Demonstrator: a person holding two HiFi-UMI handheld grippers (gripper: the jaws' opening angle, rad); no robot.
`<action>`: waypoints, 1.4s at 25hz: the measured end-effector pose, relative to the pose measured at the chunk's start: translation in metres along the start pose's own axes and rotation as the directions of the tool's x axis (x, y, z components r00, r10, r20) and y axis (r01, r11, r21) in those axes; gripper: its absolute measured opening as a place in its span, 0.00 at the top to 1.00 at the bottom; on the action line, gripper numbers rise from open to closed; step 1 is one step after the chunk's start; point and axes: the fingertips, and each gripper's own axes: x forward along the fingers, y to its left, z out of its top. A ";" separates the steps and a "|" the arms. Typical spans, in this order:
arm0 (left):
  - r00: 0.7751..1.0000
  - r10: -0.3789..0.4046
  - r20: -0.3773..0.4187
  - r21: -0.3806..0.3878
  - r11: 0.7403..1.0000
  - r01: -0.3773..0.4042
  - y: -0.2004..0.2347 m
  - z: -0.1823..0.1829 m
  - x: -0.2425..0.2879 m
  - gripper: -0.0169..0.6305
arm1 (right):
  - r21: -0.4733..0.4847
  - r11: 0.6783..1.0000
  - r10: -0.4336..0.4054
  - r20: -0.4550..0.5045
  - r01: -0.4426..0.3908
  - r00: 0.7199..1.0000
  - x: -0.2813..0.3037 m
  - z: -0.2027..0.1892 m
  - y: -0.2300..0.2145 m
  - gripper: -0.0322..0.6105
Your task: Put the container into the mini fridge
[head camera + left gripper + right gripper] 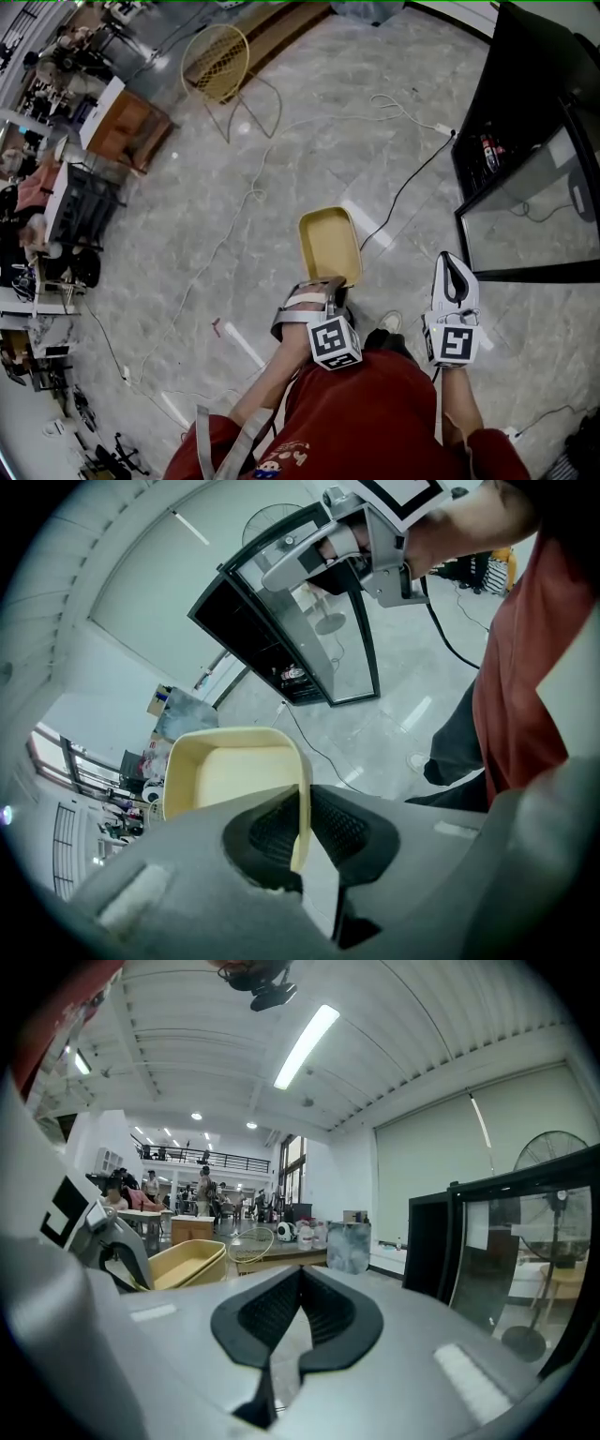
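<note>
A shallow yellow container is held out over the grey floor in front of me. My left gripper is shut on the near wall of the container. In the left gripper view the container has its thin wall pinched between the dark pads of the left gripper. The black mini fridge stands at the right, its glass door swung open. My right gripper is beside the container, nearer the fridge, jaws together with nothing held. The right gripper view shows the right gripper, the container and the fridge.
A black cable and a white one run across the floor. A yellow wire basket and a wooden crate stand farther off. Desks with people line the left side. A fan shows behind the fridge door.
</note>
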 end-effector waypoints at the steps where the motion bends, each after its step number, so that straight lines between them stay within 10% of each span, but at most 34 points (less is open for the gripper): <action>1: 1.000 0.005 -0.001 -0.006 1.000 -0.005 0.004 -0.005 0.001 0.93 | -0.003 1.000 0.004 0.004 -0.004 1.000 0.005 0.001 0.003 0.95; 35: 0.990 0.022 0.139 -0.043 0.999 -0.016 0.198 -0.193 0.062 0.93 | -0.131 0.991 0.031 0.028 -0.027 0.999 0.234 0.071 0.199 0.95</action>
